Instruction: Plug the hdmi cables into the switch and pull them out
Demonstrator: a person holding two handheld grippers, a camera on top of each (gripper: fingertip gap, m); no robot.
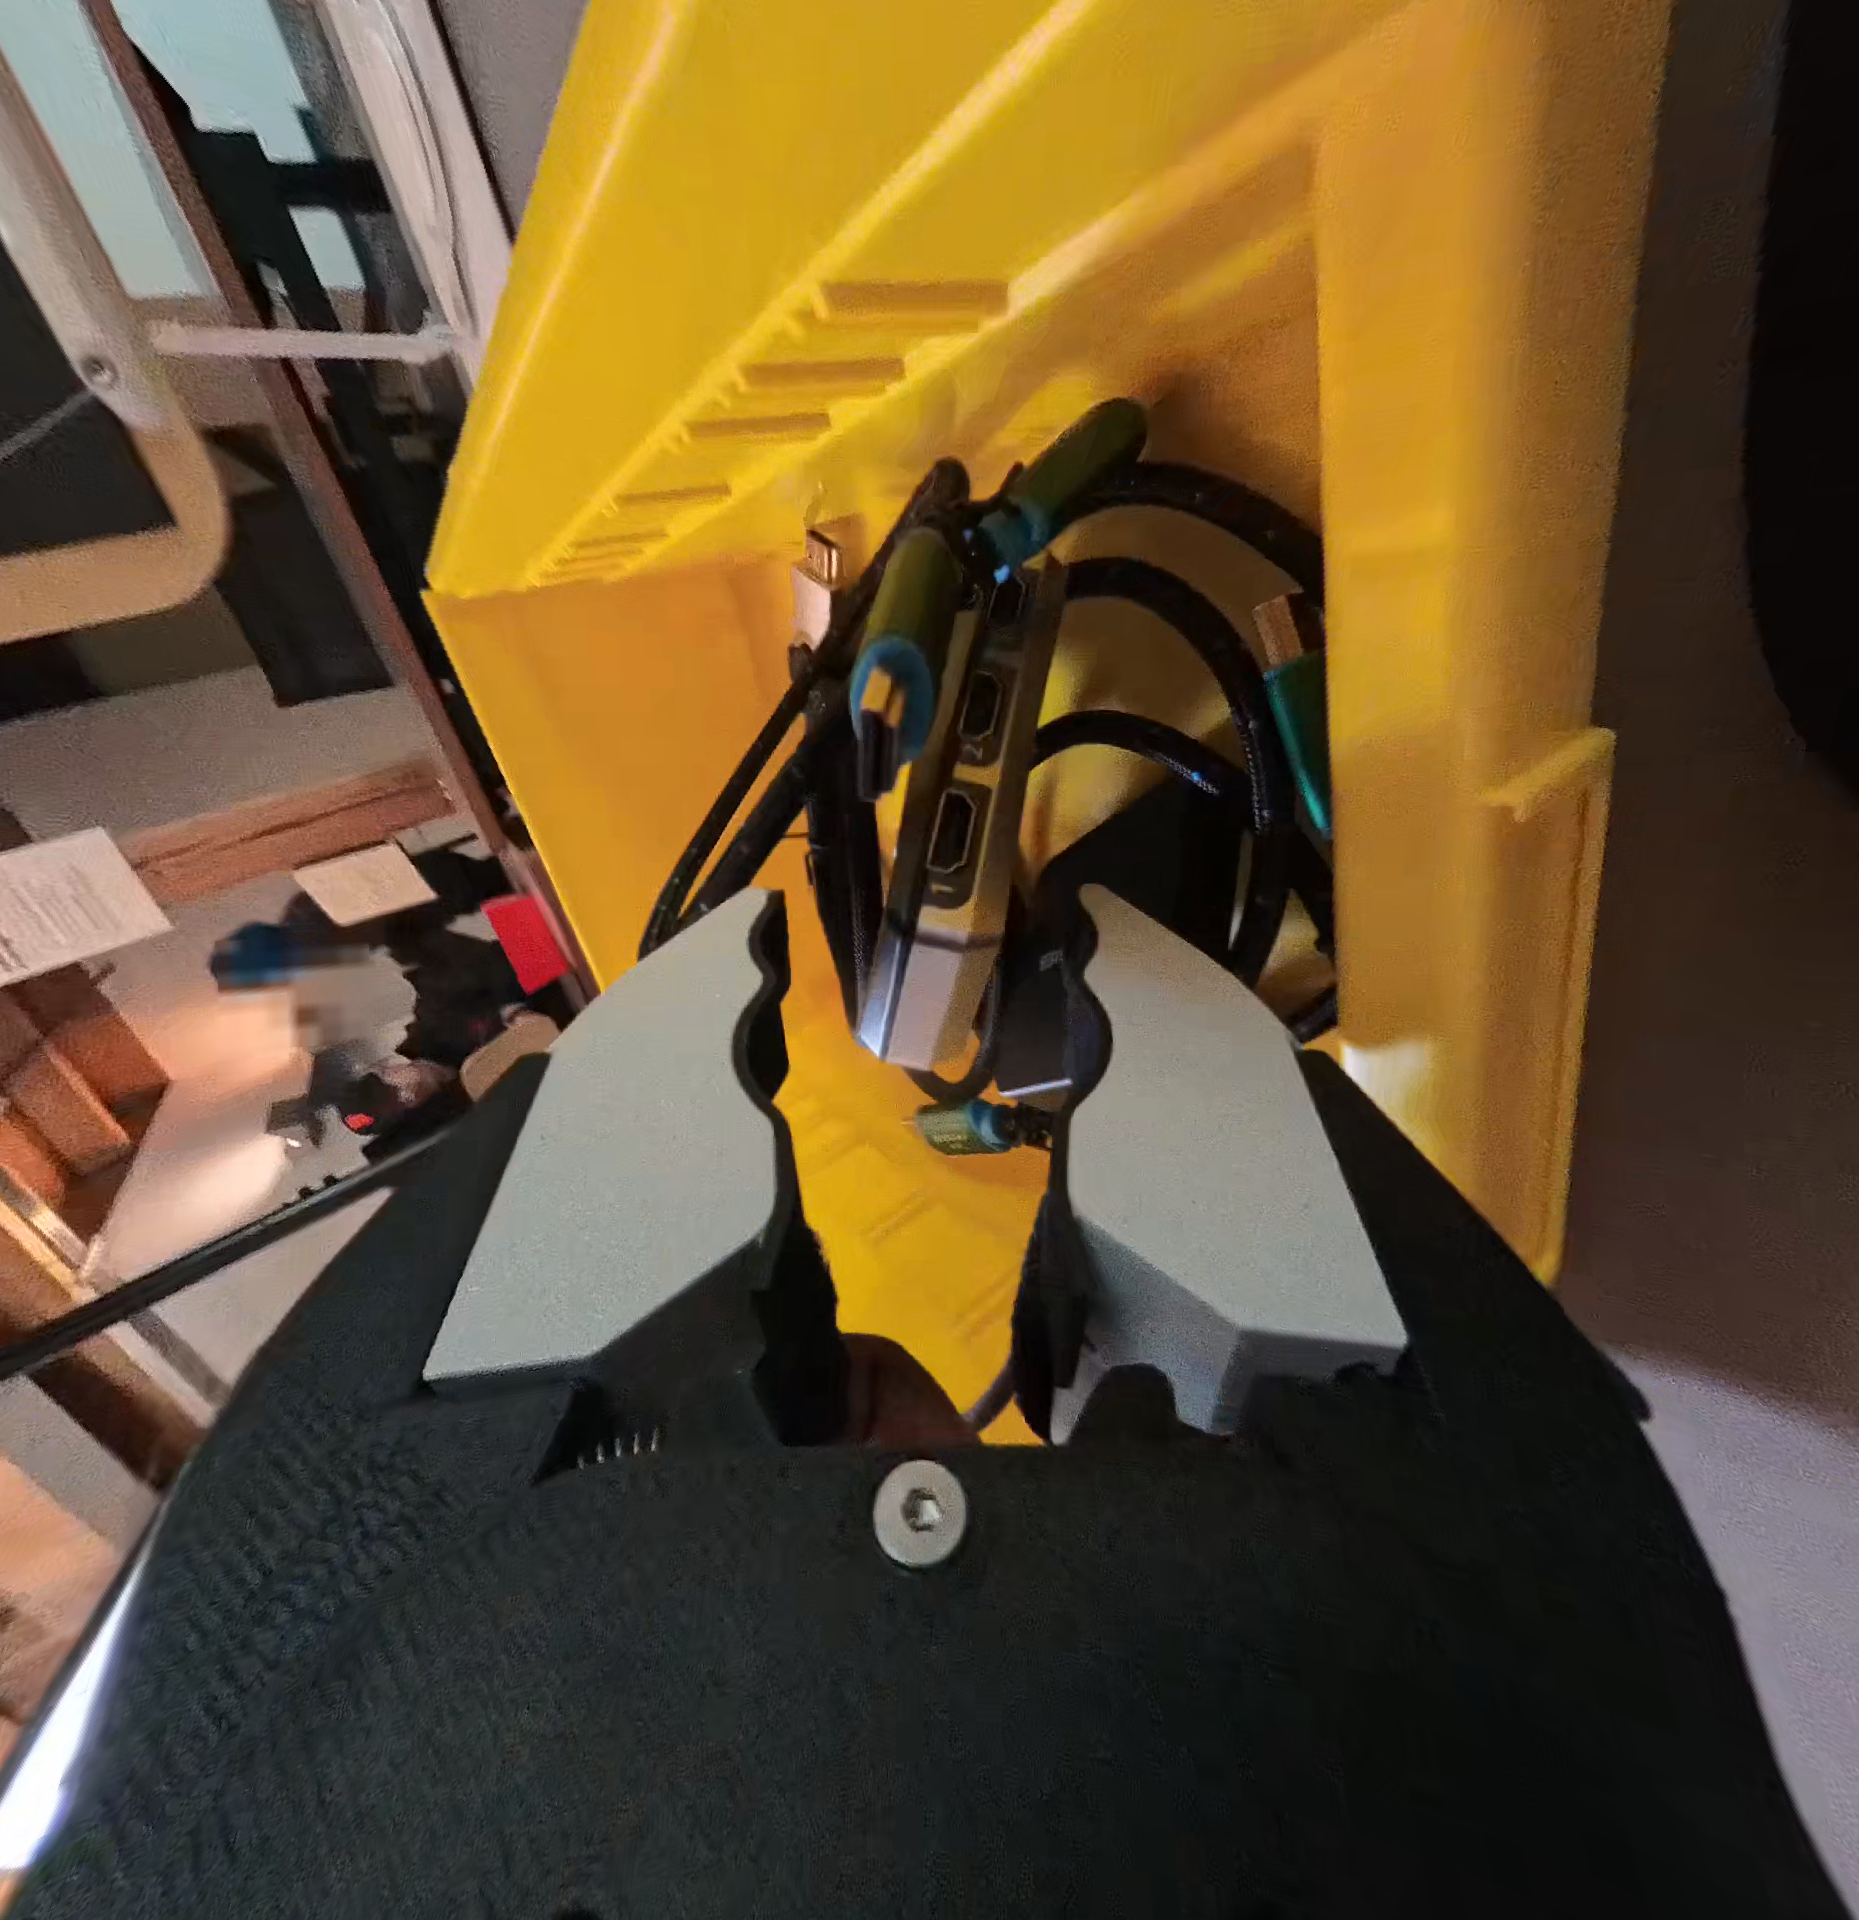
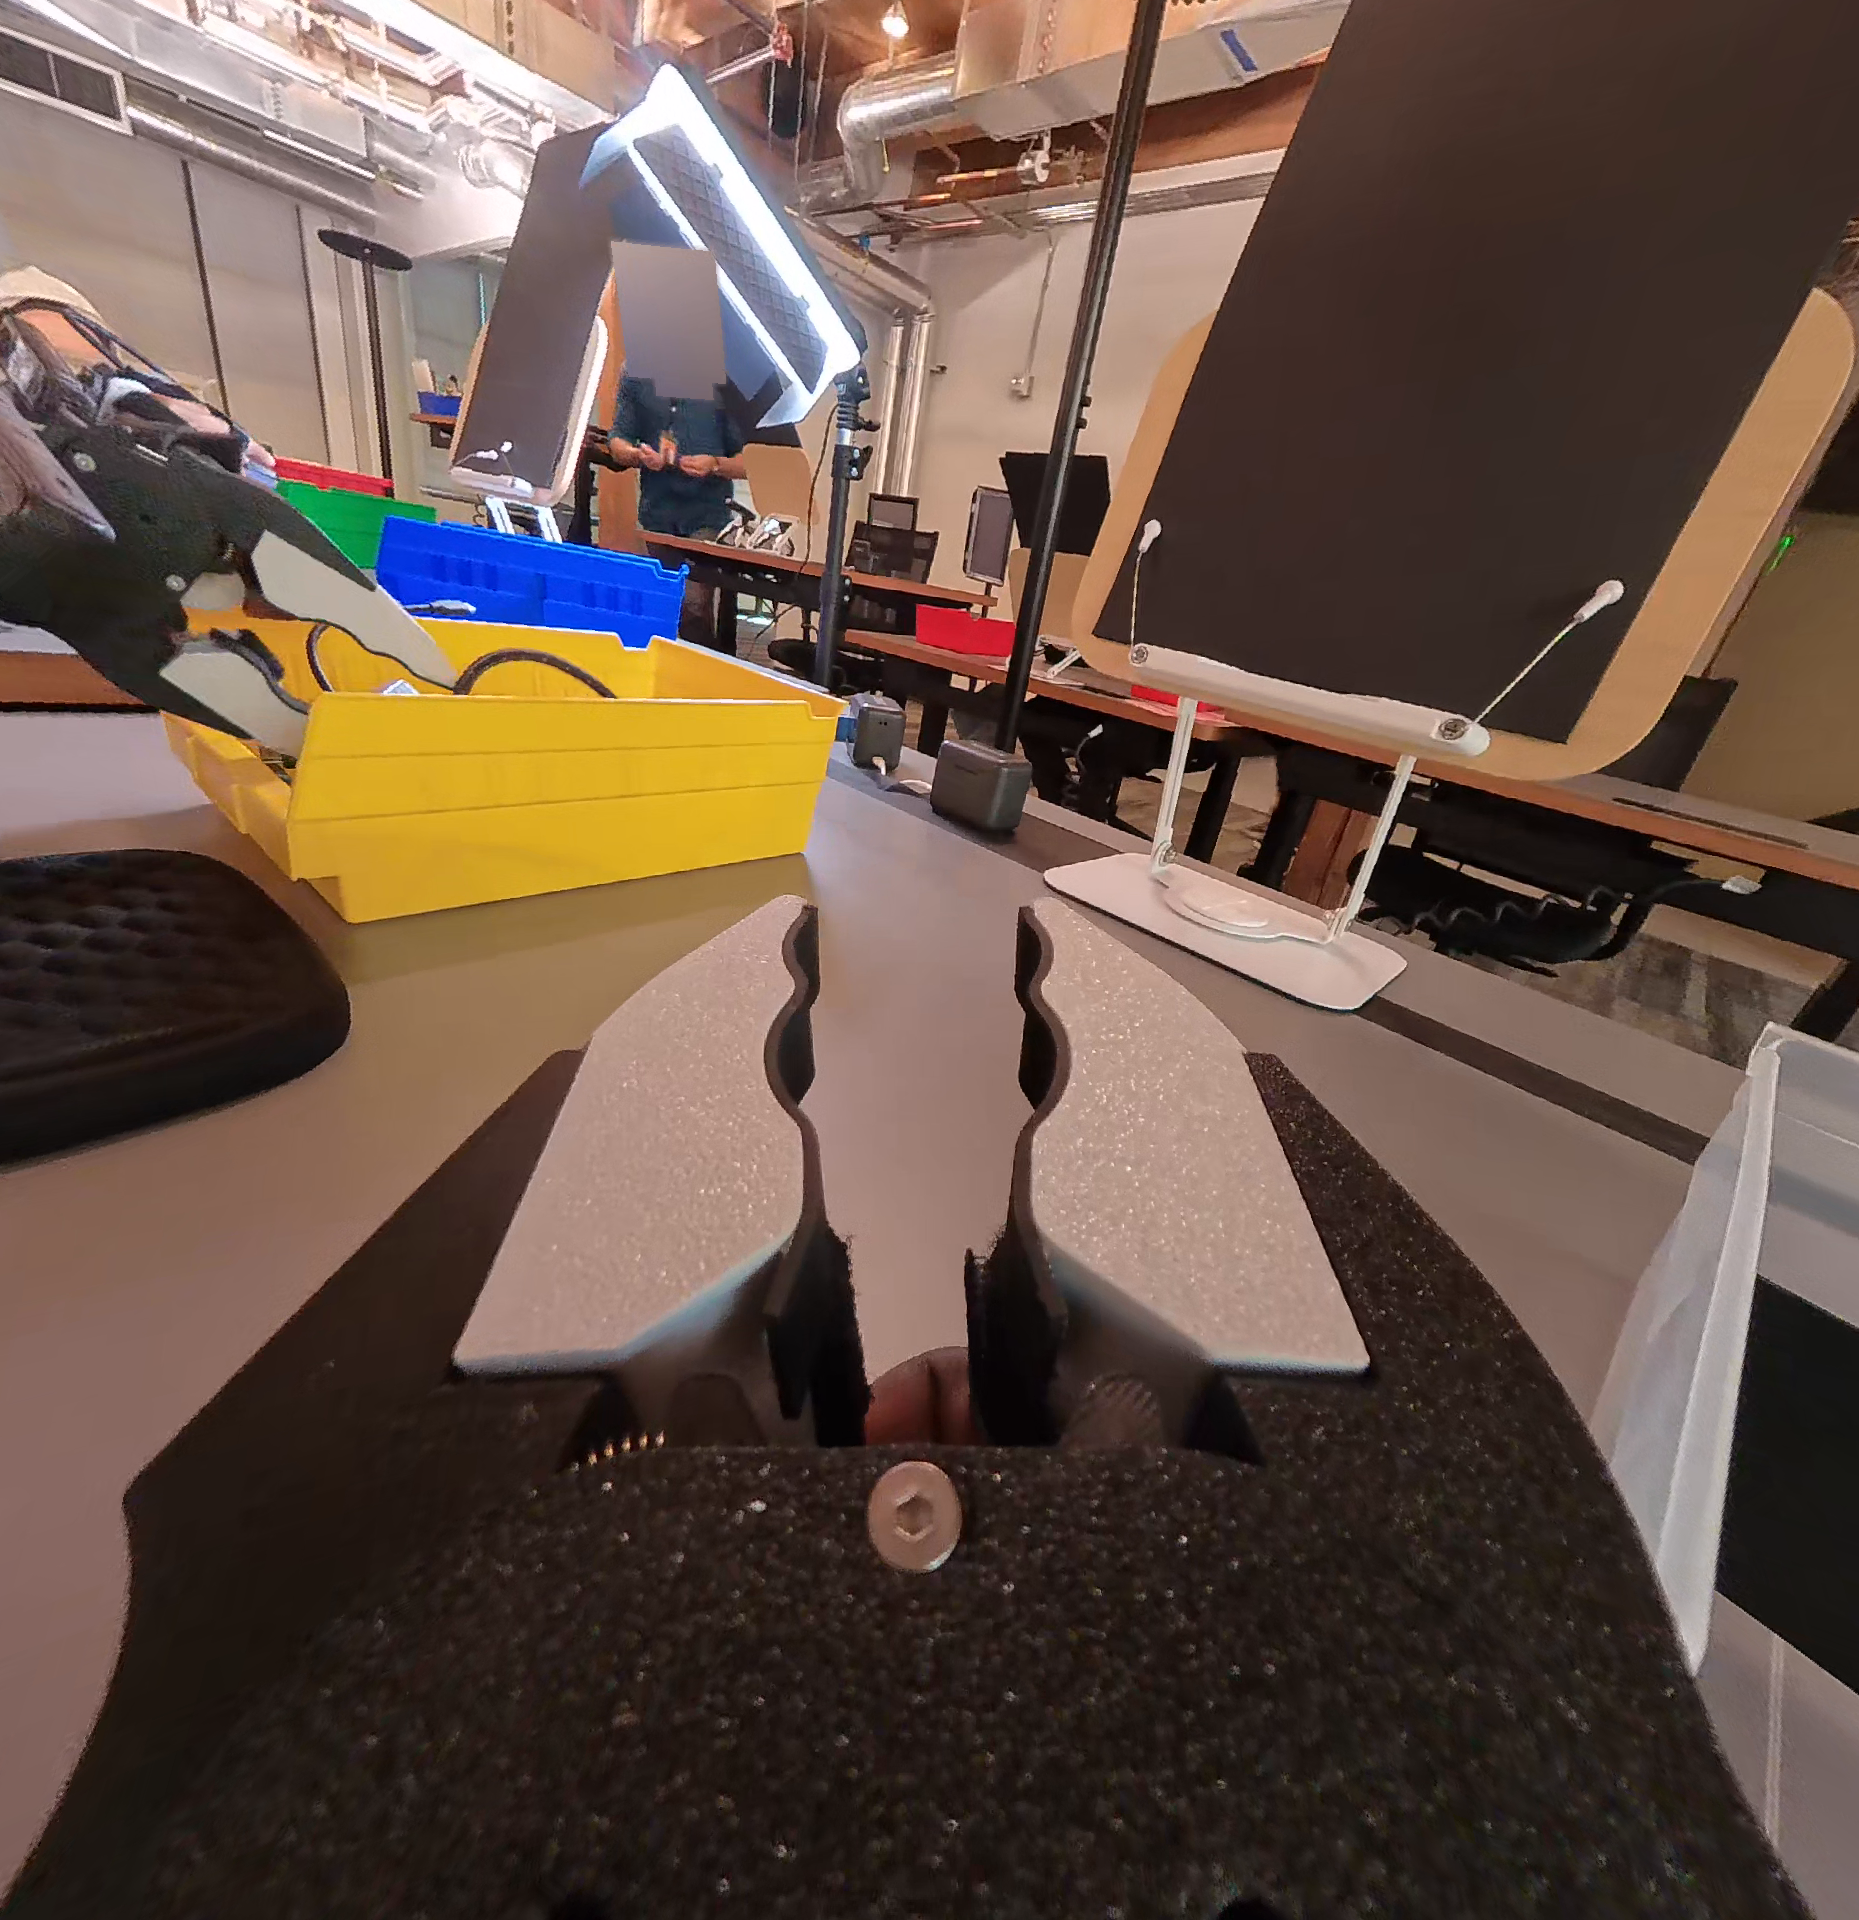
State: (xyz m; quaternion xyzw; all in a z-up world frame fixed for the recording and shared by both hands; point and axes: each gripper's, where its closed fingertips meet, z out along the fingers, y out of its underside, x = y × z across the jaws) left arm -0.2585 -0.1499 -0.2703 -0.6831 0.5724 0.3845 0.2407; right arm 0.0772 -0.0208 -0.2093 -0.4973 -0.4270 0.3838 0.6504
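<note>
Reaching into the yellow bin [image 1: 1424, 623] with left gripper [image 1: 930, 997] spread toward the HDMI switch [image 1: 956, 831], likely fetching it first; right gripper [image 2: 914, 997] idle, parted.

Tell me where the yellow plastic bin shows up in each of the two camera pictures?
Left wrist view: the yellow plastic bin fills the upper middle and right, seen from above with cables inside.
Right wrist view: it sits at left of centre on the grey table, seen from the side.
Shared landmark: the left gripper, reaching into the bin in both views.
</note>
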